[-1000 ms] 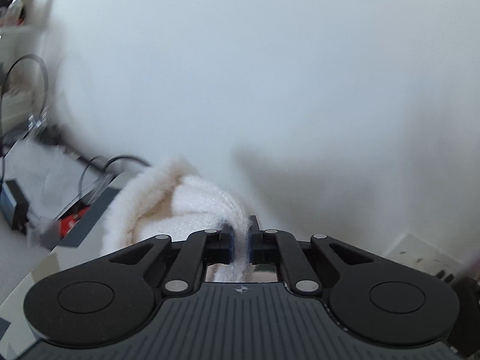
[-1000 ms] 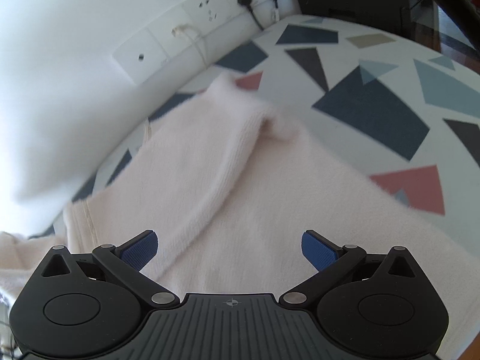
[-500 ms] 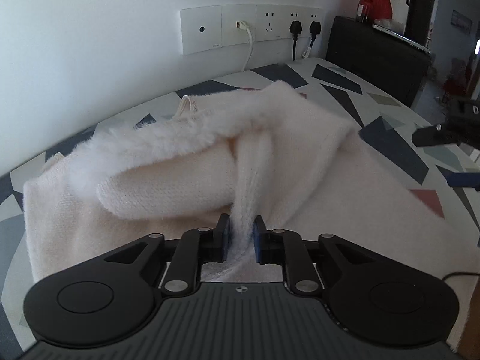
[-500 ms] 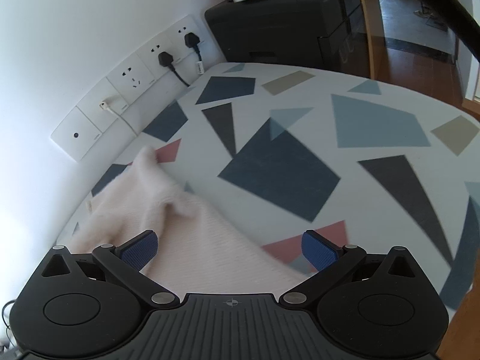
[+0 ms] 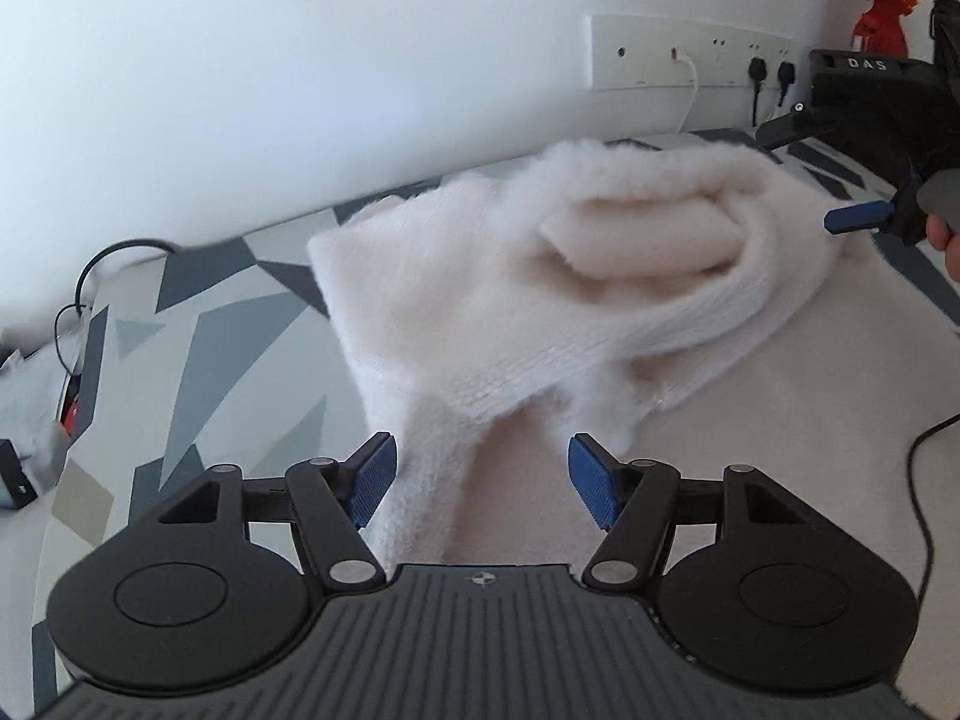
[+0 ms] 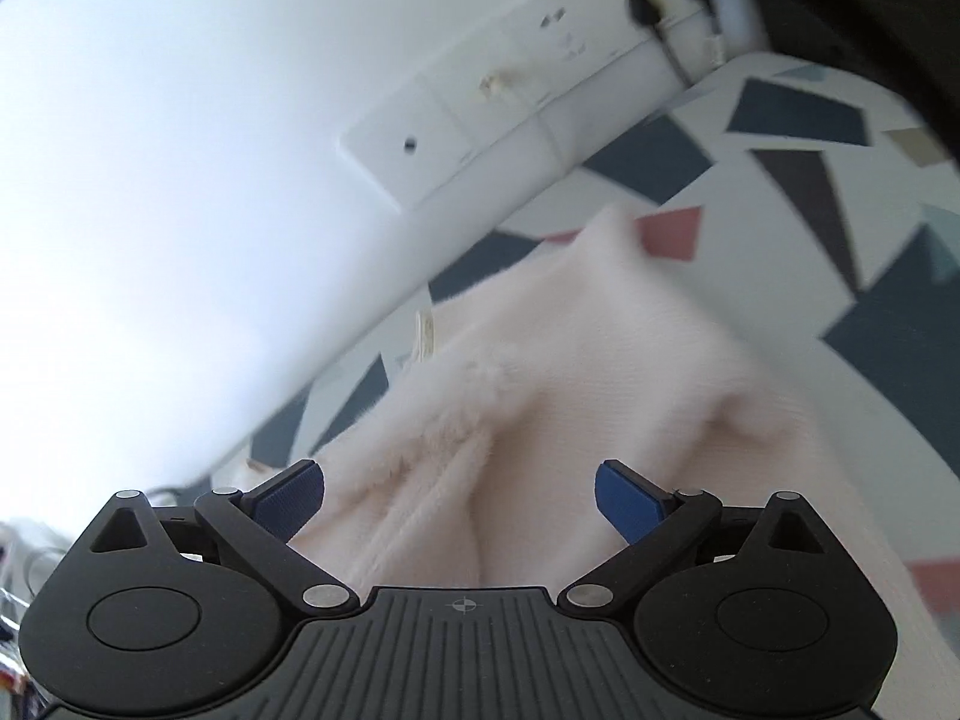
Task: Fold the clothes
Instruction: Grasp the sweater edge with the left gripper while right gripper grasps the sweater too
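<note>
Fluffy cream sweater (image 5: 600, 276) bunched; L gripper (image 5: 480, 480) opening, R gripper (image 6: 459, 501) closing, both empty.

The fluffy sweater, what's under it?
Under the fluffy sweater lies a table with grey and blue shapes. The part beneath the fabric is covered, so anything there is hidden.

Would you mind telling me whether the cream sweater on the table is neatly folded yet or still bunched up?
Still bunched: the sweater lies rumpled, one sleeve curled loosely across its body.

Wall socket strip (image 5: 690, 60) w/ plugs, red vase (image 5: 879, 30), patterned tabletop (image 5: 198, 348).
</note>
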